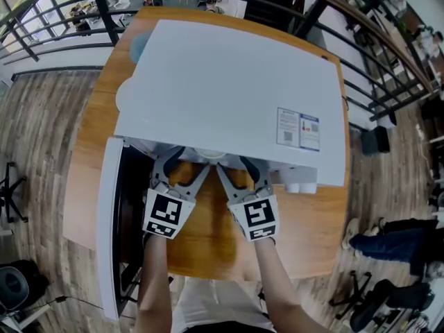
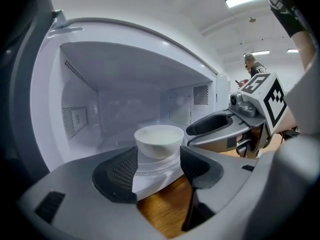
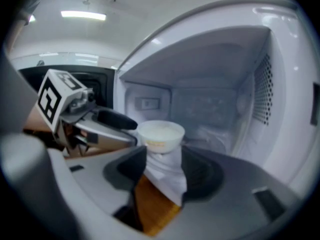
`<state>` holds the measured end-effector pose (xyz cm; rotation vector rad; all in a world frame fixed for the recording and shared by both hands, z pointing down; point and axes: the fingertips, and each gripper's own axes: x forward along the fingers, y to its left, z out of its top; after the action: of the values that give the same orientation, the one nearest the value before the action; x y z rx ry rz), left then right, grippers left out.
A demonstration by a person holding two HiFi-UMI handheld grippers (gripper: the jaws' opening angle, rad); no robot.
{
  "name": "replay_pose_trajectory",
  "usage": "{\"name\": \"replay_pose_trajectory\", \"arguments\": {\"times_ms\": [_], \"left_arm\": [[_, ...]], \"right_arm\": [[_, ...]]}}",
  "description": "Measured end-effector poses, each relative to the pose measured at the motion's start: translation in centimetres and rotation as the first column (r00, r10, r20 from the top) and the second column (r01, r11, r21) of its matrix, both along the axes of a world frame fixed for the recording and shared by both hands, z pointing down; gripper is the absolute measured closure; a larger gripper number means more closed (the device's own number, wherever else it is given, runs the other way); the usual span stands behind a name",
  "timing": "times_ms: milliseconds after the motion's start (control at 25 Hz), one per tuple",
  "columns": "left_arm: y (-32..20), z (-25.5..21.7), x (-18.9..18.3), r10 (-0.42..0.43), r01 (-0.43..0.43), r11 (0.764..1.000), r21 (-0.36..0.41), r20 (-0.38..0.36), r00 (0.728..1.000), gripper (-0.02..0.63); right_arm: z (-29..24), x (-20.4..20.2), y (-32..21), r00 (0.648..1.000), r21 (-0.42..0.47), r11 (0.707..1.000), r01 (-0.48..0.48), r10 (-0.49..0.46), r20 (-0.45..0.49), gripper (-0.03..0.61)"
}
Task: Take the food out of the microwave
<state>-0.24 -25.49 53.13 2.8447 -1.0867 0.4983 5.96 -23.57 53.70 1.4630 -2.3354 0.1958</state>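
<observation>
From above, the microwave [image 1: 222, 96] sits on the wooden worktop [image 1: 208, 245] with its door [image 1: 109, 227] swung wide to the left. The left tongs [image 1: 183, 166] and the right tongs [image 1: 238, 168] reach side by side into the mouth of the oven, whose top hides the food.

In the left gripper view the tongs stand apart. The white bowl [image 2: 159, 140] shows beyond the gap on the glass turntable [image 2: 150, 170] inside the cavity, and neither pad presses on it.

In the right gripper view these tongs also gape, with the same bowl ahead of them and nothing clamped.

So I'd say the opening is done. Gripping the bowl, lifting it and bringing it out are all left.
</observation>
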Motion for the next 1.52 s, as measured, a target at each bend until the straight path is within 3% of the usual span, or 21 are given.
{"name": "replay_pose_trajectory", "arguments": {"times_ms": [440,840,1200,1400,1520], "left_arm": [[-1.0,0.4,0.5,0.076,-0.076,0.997,-0.003,-0.014,0.997,0.322],[-1.5,0.8,0.9,0.108,-0.113,0.989,-0.097,-0.053,0.993,0.319],[-1.6,0.3,0.8,0.137,-0.140,0.986,-0.086,-0.038,0.990,0.319],[-1.8,0.2,0.8,0.131,-0.134,0.988,-0.071,-0.037,0.991,0.337],[-1.7,0.2,0.9,0.124,-0.126,0.991,-0.054,-0.030,0.992,0.342]], "right_arm": [[0.4,-1.0,-1.1,0.999,0.006,0.999,0.033,-0.033,-0.040,0.359],[1.2,-1.1,-1.7,0.998,-0.072,0.997,0.036,-0.039,-0.040,0.347],[0.8,-1.1,-2.1,0.997,-0.066,0.998,0.002,-0.007,-0.075,0.334],[0.9,-1.3,-2.6,0.982,-0.040,0.999,-0.007,0.000,-0.188,0.335],[0.9,-1.3,-2.7,0.982,-0.024,1.000,-0.005,0.001,-0.191,0.335]]}}
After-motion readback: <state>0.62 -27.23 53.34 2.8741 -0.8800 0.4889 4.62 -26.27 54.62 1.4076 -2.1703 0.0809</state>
